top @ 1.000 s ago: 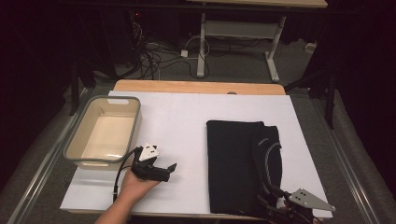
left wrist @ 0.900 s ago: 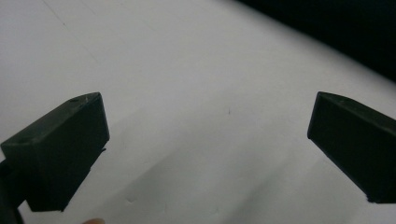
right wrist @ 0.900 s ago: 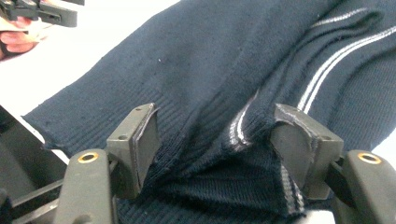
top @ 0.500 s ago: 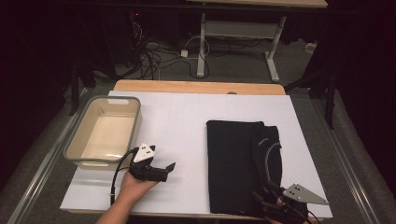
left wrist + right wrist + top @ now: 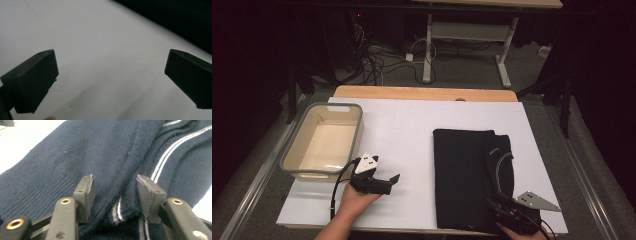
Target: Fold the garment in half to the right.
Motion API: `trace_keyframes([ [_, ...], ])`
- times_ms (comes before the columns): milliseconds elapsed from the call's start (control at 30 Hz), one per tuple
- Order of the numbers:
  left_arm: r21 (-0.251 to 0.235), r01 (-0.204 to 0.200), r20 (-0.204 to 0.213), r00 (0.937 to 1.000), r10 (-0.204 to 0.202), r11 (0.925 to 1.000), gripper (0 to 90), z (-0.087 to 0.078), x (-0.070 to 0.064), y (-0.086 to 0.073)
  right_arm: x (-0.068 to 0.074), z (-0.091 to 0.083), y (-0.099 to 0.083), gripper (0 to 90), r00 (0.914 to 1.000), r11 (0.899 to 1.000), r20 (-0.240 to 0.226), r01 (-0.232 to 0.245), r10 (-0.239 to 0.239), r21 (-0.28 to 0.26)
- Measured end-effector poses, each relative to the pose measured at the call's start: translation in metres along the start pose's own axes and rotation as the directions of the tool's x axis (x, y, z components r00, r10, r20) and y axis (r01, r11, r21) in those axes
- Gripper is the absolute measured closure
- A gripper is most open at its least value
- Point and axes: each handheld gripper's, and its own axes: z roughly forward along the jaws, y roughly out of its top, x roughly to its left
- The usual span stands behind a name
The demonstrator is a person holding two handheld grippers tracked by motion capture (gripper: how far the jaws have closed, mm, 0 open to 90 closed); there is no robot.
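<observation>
A: A folded dark knit sweater (image 5: pixel 472 177) lies flat on the right half of the white table (image 5: pixel 407 125), its near hem close to the table's front edge. Pale stripes run along the trim on its right side.

B: Where is it being taken?

A: At the near right corner. The right gripper (image 5: pixel 115 187) sits low over the hem, jaws parted, with a ridge of ribbed cloth and striped trim bunched between them. The pads look to be against the fabric but not pressed home, so nothing is clamped yet.

B: How would the cloth behave?

A: Likely soft and limp, light to middling in weight. It should sag and unfold if lifted by one corner. The ribbed hem, being thicker, probably offers the surest bite; a thin pinch could slip off the knit. A second hold on the near left corner would keep it level.

B: And the other hand?

A: The left gripper (image 5: pixel 374 181) rests in a hand near the table's front, left of the sweater and well apart from it, jaws spread wide over bare table. An empty beige tub (image 5: pixel 292 160) stands just beyond it at the left edge.
</observation>
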Motion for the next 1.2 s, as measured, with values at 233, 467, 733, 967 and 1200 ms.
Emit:
trace_keyframes([
  [233, -0.002, -0.004, 0.002, 1.0, 0.004, 1.0, 0.0, 0.0, 0.0, 0.0, -0.002, -0.005, -0.005, 66.9, 0.9999, 1.0, 0.003, 0.014, -0.014, 0.005],
  [467, -0.003, -0.003, 0.001, 1.0, 0.003, 1.0, 0.0, 0.0, 0.0, 0.0, -0.001, -0.014, -0.003, 80.9, 0.998, 0.997, 0.016, 0.062, -0.061, -0.038],
  [733, 0.0, -0.008, 0.005, 1.0, 0.008, 1.0, 0.0, 0.0, 0.0, 0.0, -0.01, -0.036, -0.012, 74.5, 0.9967, 0.997, 0.061, 0.058, -0.055, -0.054],
  [967, 0.0, -0.009, 0.009, 0.9999, 0.009, 1.0, 0.0, 0.0, -0.001, 0.0, -0.017, -0.031, 0.017, 53.7, 0.9927, 0.993, 0.104, 0.071, -0.061, -0.097],
  [1200, -0.002, -0.01, 0.016, 0.9998, 0.01, 1.0, 0.0, 0.0, 0.0, 0.0, -0.06, 0.034, 0.064, 54.3, 0.9859, 0.999, 0.167, 0.012, -0.006, -0.035],
])
